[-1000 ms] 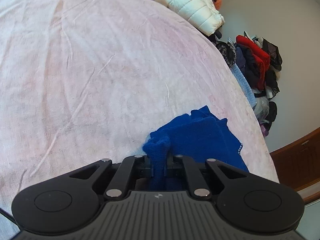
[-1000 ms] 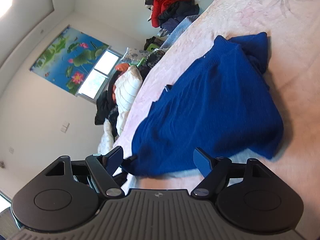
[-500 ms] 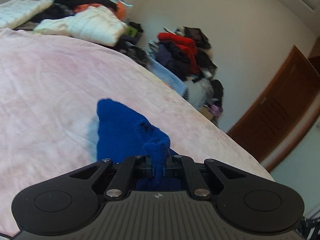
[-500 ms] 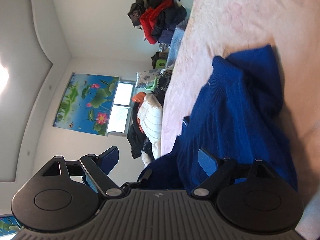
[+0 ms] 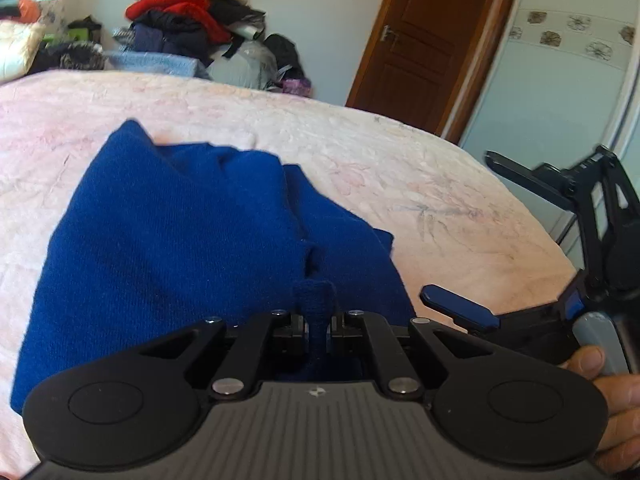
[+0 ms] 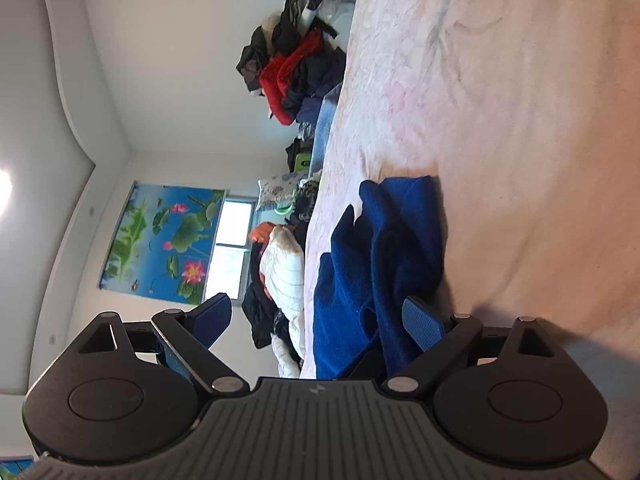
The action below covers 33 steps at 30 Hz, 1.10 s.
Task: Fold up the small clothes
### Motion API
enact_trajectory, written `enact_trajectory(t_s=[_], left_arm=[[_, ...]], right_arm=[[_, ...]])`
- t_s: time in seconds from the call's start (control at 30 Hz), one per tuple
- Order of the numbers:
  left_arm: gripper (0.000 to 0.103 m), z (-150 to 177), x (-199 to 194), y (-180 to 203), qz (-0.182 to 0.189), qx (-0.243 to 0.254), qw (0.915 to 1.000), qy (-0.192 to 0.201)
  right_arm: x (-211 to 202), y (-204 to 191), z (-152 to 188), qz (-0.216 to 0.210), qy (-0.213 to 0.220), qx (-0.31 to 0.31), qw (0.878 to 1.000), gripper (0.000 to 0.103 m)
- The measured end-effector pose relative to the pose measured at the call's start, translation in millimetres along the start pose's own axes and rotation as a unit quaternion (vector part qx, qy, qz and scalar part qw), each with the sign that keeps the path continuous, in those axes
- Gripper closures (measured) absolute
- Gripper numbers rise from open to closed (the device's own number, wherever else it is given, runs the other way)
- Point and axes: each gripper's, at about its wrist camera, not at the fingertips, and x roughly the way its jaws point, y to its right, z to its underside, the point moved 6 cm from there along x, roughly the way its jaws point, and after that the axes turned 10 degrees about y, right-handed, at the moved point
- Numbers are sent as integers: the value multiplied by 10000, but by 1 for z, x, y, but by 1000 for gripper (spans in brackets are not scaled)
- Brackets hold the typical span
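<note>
A dark blue knit garment (image 5: 180,232) lies bunched on the pink bedspread (image 5: 420,168). My left gripper (image 5: 316,322) is shut on a fold of its near edge, which sticks up between the fingers. My right gripper (image 6: 320,320) is open and empty, its view rolled sideways, with the blue garment (image 6: 380,264) lying just beyond and between its blue-padded fingers. The right gripper also shows at the right edge of the left wrist view (image 5: 520,240), held by a hand, open beside the garment.
A heap of red, black and dark clothes (image 5: 192,20) is piled against the far wall beyond the bed. A brown door (image 5: 420,44) stands at the right. A white quilted jacket (image 6: 284,276) lies on the bed near the window and a lotus picture (image 6: 164,240).
My left gripper swung right with the garment edge held, so the door and right gripper came into view. The garment folded over into a narrower bunch. The right gripper stayed open.
</note>
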Motion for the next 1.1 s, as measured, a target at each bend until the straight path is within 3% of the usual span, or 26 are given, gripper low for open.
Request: enact_trajectory(t_s=[0.17, 0.23, 0.4, 0.47, 0.57, 0.6, 0.63, 0.67, 0.73, 0.93, 1.07, 1.1], left_arm=[[96, 9, -8, 4, 462, 311, 9983, -154], [96, 10, -10, 1, 540, 240, 9982, -44], [96, 9, -8, 4, 547, 55, 9985, -51], [96, 9, -8, 2, 563, -56, 9984, -72], [96, 9, -9, -4, 554, -223, 9981, -176], [96, 9, -8, -4, 540, -245, 9980, -202], [96, 8, -8, -4, 535, -243, 9980, -221], [96, 7, -7, -4, 530, -222, 9981, -232], [96, 7, -7, -4, 530, -245, 9979, -263], [96, 4, -8, 2, 733, -308, 9964, -279], [96, 22, 14, 2, 632, -293, 9956, -633], [96, 21, 15, 0, 638, -351, 9956, -597]], right_arm=[[38, -30, -5, 32, -377, -588, 9976, 11], [67, -43, -12, 273, -622, -1042, 9922, 10], [147, -46, -24, 1239, -1164, -2060, 9637, 13], [168, -40, -24, 1580, -1360, -2136, 9544, 17], [191, -30, -13, 1739, -1864, -2201, 9416, 25], [195, -27, -9, 1907, -1925, -2312, 9344, 40], [197, -26, -6, 1999, -1941, -2496, 9274, 60], [197, -26, -2, 2027, -1947, -2721, 9203, 72], [191, -31, -1, 1896, -1834, -2887, 9204, 87], [160, -54, -27, 1745, -1348, -3259, 9193, 92], [160, -17, -39, 2219, -1348, -3025, 9171, 91], [160, -12, -37, 2179, -1295, -2953, 9212, 87]])
